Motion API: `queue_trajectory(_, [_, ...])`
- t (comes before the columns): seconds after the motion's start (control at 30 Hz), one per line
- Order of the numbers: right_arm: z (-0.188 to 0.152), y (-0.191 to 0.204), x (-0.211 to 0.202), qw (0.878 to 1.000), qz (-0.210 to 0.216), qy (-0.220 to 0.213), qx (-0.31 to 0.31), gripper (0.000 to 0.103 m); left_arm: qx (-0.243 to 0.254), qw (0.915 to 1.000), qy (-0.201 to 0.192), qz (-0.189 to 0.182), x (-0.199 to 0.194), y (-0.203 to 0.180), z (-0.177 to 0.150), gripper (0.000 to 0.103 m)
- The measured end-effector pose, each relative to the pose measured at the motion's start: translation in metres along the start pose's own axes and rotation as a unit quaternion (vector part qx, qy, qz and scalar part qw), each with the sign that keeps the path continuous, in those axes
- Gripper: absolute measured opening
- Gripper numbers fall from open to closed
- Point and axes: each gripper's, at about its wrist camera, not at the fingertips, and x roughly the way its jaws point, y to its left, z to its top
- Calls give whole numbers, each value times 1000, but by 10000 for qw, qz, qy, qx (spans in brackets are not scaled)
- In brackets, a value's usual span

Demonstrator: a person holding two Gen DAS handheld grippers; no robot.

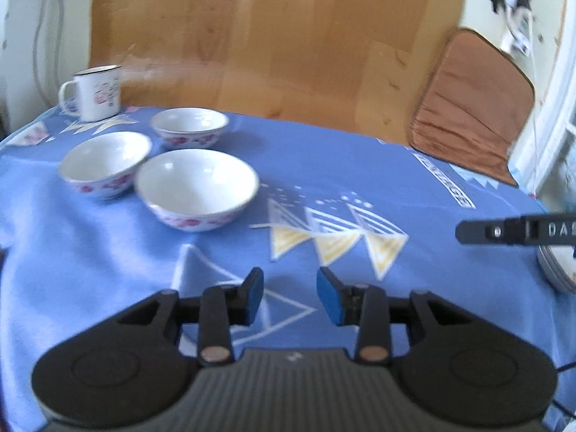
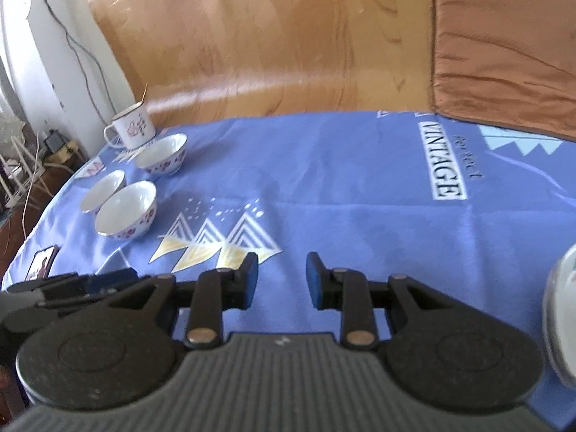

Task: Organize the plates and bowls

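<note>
Both grippers, left [image 1: 289, 295] and right [image 2: 282, 279], hover with jaws spread and empty over the blue-clothed table [image 1: 360, 180]; three bowls [image 1: 196, 189] cluster near its far left corner

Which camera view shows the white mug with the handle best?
The left wrist view shows the mug best: it appears larger there, with handle and dark rim clear. The right wrist view shows the same mug smaller, behind the three bowls.

The right gripper [image 2: 281, 278] hovers over the blue cloth [image 2: 342, 180], jaws apart, nothing between them. Three bowls [image 2: 126, 212] sit far left — a mug [image 2: 133, 131] behind them — and plates [image 2: 561, 316] edge in at right.
</note>
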Motion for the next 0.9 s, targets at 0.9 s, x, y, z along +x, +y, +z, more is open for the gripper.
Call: queue_trajectory(0.9, [65, 104, 128, 9882, 1067, 944, -558, 24, -1778, 9815, 145, 699, 27, 100, 50, 25])
